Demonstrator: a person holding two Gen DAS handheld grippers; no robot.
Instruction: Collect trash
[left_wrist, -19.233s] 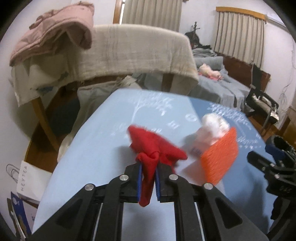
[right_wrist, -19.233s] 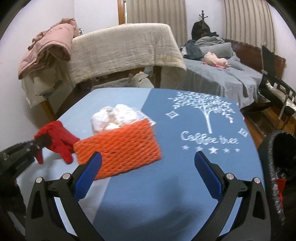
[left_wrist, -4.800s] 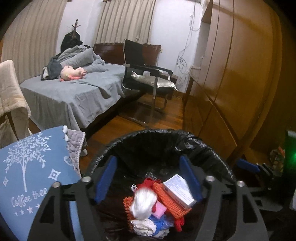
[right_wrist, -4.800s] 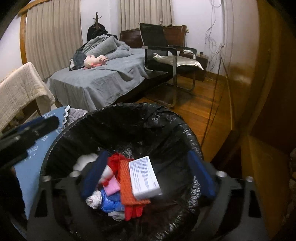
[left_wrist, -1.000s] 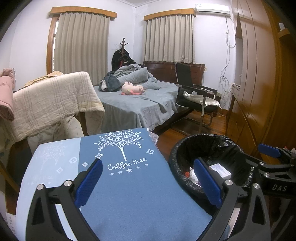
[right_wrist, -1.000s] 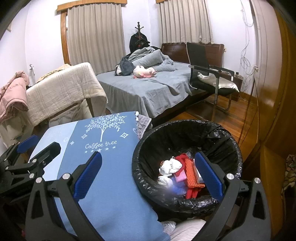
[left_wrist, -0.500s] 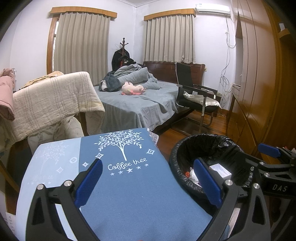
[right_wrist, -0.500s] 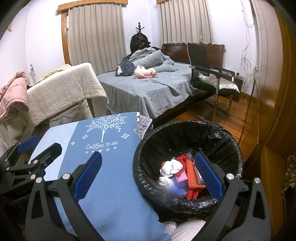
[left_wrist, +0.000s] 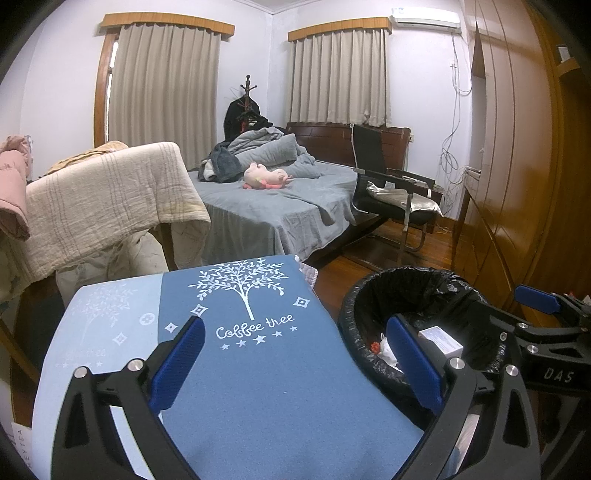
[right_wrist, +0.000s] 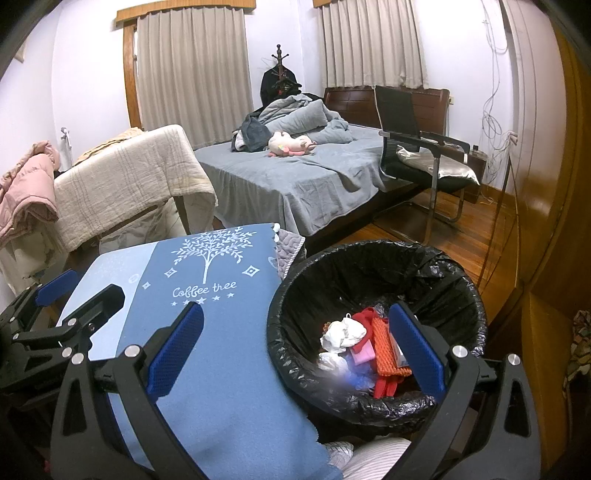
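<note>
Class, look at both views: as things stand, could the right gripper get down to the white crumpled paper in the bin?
Probably yes. The right gripper is open and empty above the bin, whose mouth is uncovered, and the white crumpled paper lies on top of the pile with nothing over it.

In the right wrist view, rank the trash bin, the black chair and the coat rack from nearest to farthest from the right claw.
1. Trash bin: directly ahead of the right claw, beside the blue tablecloth.
2. Black chair: farther back on the right, next to the bed.
3. Coat rack: farthest, against the back wall between the curtains.
</note>
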